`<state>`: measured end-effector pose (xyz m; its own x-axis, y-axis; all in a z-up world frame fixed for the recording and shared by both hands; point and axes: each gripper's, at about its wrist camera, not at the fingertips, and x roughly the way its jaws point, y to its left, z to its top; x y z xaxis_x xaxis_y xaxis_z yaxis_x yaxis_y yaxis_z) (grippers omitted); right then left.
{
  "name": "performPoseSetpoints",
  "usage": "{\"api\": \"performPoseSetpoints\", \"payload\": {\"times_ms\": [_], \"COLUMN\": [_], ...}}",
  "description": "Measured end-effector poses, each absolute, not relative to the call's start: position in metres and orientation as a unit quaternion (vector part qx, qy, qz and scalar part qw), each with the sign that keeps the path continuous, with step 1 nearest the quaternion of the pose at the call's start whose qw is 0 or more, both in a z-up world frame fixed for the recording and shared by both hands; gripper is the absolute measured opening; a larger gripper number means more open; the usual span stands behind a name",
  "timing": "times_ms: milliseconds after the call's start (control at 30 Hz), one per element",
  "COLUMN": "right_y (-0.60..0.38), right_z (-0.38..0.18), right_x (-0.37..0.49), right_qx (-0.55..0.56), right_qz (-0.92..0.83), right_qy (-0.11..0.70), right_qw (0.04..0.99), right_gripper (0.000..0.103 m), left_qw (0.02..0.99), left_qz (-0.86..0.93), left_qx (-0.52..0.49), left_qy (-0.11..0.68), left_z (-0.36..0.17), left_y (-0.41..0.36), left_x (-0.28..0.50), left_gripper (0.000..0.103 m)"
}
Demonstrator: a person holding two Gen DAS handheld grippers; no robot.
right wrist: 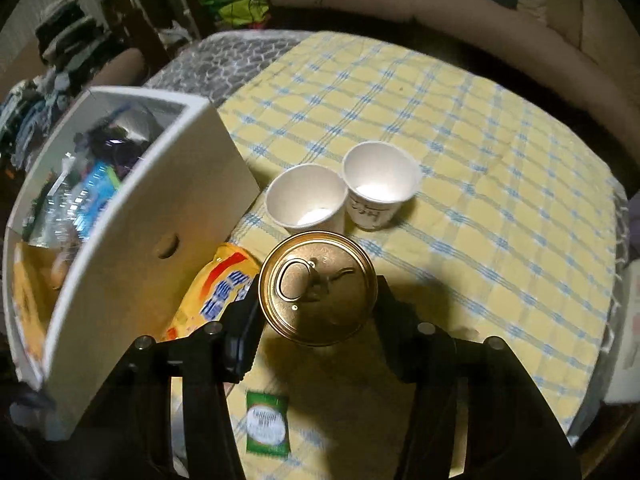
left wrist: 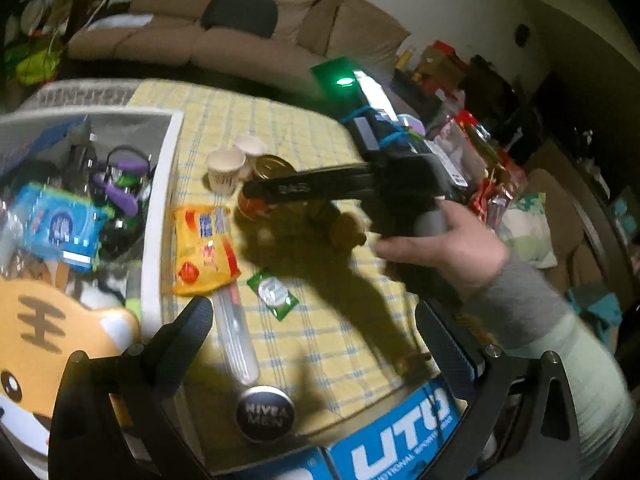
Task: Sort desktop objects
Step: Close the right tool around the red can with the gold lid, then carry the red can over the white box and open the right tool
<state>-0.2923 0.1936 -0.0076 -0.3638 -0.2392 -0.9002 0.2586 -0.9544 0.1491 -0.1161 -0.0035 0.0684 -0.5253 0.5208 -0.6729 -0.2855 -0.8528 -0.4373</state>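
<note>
While the left tongs (left wrist: 316,344) gape, the right tongs (right wrist: 318,300) pinch the can (right wrist: 318,286).

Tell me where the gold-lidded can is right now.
The can sits centre of the right wrist view, between the right gripper fingers, just in front of two paper cups and right of the yellow snack packet.

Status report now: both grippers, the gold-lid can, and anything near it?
Right gripper closed around gold-lid can. Left gripper open, empty. Two paper cups just behind can; yellow packet beside it.
</note>
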Motion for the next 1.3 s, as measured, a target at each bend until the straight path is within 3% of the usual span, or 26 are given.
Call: {"api": "performPoseSetpoints", "payload": {"times_ms": [300,367,433,833,1300], "right_y": [0.186,0.171,0.162,0.108,-0.057], "right_z": [0.087,0.100,0.112,0.141,0.104], "right_x": [-0.199,-0.181,-0.168,-0.158,-0.253], "right_qx": [0.552,0.561,0.566,0.560,0.550], "right_qz": [-0.796,-0.785,-0.780,-0.785,-0.757], "right_qy": [-0.021,-0.014,-0.010,-0.006,-0.078], "right_qw": [0.249,0.262,0.268,0.265,0.345], "right_gripper": [0.048,0.048,0.048,0.048,0.048], "left_qw": [0.284,0.308,0.329,0.332,0.193], "left_qz": [0.898,0.898,0.887,0.884,0.902], "left_qx": [-0.331,-0.311,-0.322,-0.321,-0.361], "left_qy": [-0.057,-0.046,-0.035,-0.070,-0.136], "left_z": [0.085,0.091,0.094,0.110,0.095], "left_y": [0.012,0.014,0.017,-0.044,-0.243], "left_x": [-0.099,-0.091,-0.089,-0.076,-0.100], "left_gripper": [0.103,0.098,0.050,0.051,0.051]}}
